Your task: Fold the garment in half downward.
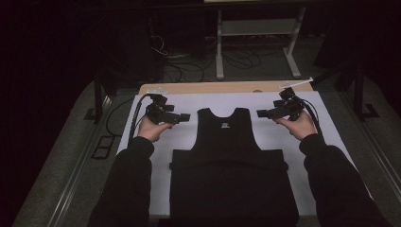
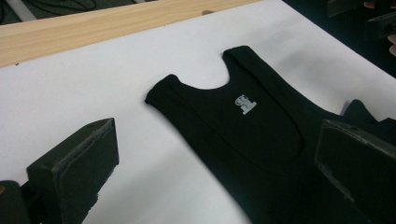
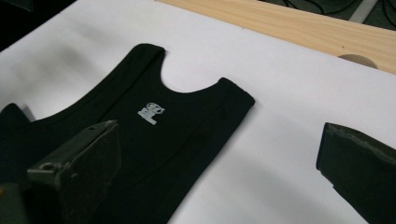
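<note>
White sheet (image 1: pixel 179 142) covers the table, and a wooden strip (image 1: pixel 222 88) runs along its far edge at 12 o'clock. On the sheet lies a black tank top (image 1: pixel 226 161), flat, straps pointing to 12 o'clock. At 9 o'clock of the straps hovers the left gripper (image 1: pixel 185 117), at 3 o'clock the right gripper (image 1: pixel 261 113); both have jaws apart and hold nothing.

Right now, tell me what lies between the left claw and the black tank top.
Nothing: only bare white table cover separates the open left claw from the tank top, seen best in the left gripper view.
</note>
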`<state>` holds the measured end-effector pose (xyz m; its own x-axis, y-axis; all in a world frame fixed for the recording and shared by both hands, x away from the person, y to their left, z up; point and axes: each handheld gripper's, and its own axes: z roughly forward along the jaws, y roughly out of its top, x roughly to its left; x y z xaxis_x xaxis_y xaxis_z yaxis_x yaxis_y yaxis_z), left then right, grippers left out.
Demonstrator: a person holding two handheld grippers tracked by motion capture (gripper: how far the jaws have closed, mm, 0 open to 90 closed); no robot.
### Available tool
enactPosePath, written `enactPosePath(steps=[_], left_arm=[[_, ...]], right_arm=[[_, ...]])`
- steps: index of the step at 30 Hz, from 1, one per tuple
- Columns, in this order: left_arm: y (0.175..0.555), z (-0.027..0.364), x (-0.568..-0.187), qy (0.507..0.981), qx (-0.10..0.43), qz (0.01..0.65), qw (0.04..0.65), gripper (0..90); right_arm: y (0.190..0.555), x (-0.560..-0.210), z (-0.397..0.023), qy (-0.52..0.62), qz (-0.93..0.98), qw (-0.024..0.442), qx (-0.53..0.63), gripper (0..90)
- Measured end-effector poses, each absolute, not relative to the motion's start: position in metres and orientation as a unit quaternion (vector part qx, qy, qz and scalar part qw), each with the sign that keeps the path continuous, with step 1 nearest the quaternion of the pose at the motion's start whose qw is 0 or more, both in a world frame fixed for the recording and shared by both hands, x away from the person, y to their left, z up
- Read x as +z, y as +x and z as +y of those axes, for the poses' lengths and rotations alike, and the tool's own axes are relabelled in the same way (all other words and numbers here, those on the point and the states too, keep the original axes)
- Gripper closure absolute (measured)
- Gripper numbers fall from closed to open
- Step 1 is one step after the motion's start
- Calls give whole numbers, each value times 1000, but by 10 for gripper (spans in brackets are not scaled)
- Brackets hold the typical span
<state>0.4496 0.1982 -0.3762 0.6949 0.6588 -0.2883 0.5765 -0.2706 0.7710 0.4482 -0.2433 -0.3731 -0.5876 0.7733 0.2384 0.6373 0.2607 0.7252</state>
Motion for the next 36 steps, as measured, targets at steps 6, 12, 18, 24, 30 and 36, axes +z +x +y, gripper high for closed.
enactPosePath(steps=[6,12,18,24,30,36], left_arm=[[459,194,-382,795,44,391,462,0],[466,190,-385,785,40,404,468,0],[473,180,-385,784,45,404,468,0],[482,179,-392,778,47,421,464,0],[487,175,-401,767,39,430,475,0],[491,163,-407,772,38,430,467,0]], right_arm=[[456,-375,-239,446,792,85,408,0],[466,-374,-237,452,789,86,406,63],[477,-374,-234,466,779,88,411,61],[484,-374,-228,465,781,92,407,59],[489,-381,-221,463,783,94,406,66],[493,-392,-215,466,784,84,401,84]])
